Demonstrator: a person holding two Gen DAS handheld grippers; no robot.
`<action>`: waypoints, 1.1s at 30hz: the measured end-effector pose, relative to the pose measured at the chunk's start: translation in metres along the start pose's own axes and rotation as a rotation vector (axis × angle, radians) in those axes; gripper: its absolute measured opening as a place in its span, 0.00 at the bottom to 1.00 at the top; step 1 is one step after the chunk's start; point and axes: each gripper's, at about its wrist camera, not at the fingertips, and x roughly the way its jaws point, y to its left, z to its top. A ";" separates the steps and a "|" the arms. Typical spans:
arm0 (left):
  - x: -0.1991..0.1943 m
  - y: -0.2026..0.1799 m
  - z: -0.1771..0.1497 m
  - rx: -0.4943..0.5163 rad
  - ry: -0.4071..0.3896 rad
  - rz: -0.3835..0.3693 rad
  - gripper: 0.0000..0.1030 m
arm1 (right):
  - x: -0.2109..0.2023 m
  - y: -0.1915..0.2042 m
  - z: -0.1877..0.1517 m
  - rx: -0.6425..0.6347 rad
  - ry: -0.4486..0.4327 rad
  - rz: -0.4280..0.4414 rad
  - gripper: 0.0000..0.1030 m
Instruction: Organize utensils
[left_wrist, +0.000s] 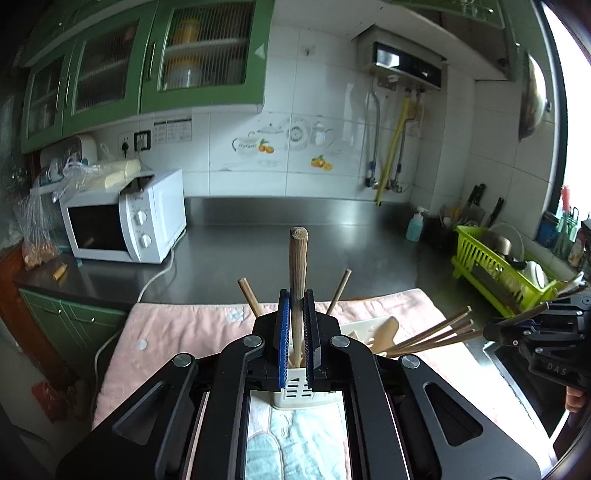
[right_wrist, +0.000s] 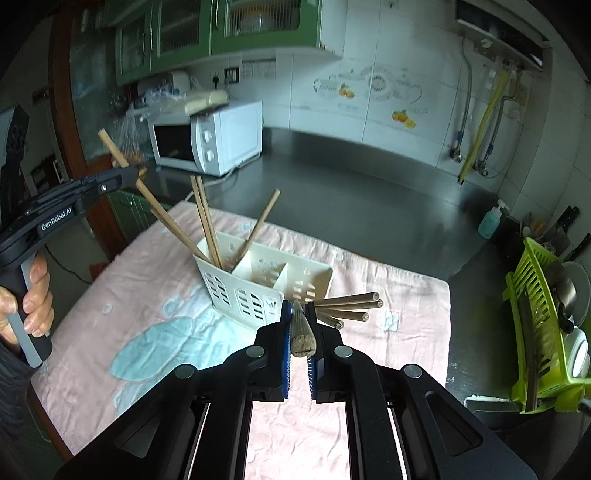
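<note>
A cream plastic utensil holder (right_wrist: 258, 284) with three compartments stands on a pink towel (right_wrist: 147, 295). Several wooden chopsticks (right_wrist: 207, 218) stand in its left compartment. My left gripper (left_wrist: 297, 306) is shut on a wooden chopstick (left_wrist: 297, 266) whose lower end reaches into that compartment; the gripper also shows in the right wrist view (right_wrist: 129, 177). My right gripper (right_wrist: 298, 314) is shut on a bundle of wooden chopsticks (right_wrist: 301, 332) held level just right of the holder, their ends (right_wrist: 354, 304) fanning out. In the left wrist view the bundle (left_wrist: 432, 334) lies above the holder (left_wrist: 297, 391).
A white microwave (left_wrist: 125, 221) stands at the back left of the steel counter (left_wrist: 295, 240). A green dish rack (left_wrist: 495, 269) with dishes, knives and a soap bottle (left_wrist: 415, 223) are at the right. A sink edge (left_wrist: 517, 373) lies right of the towel.
</note>
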 end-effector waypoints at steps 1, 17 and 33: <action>0.003 0.001 0.000 -0.003 0.006 -0.001 0.06 | 0.003 0.000 0.002 0.000 0.008 0.000 0.07; 0.012 0.004 -0.002 -0.012 0.017 0.005 0.17 | 0.028 -0.008 0.010 0.063 0.003 0.035 0.12; -0.055 -0.008 -0.025 -0.002 -0.092 0.040 0.81 | -0.021 0.002 -0.024 0.106 -0.124 0.016 0.49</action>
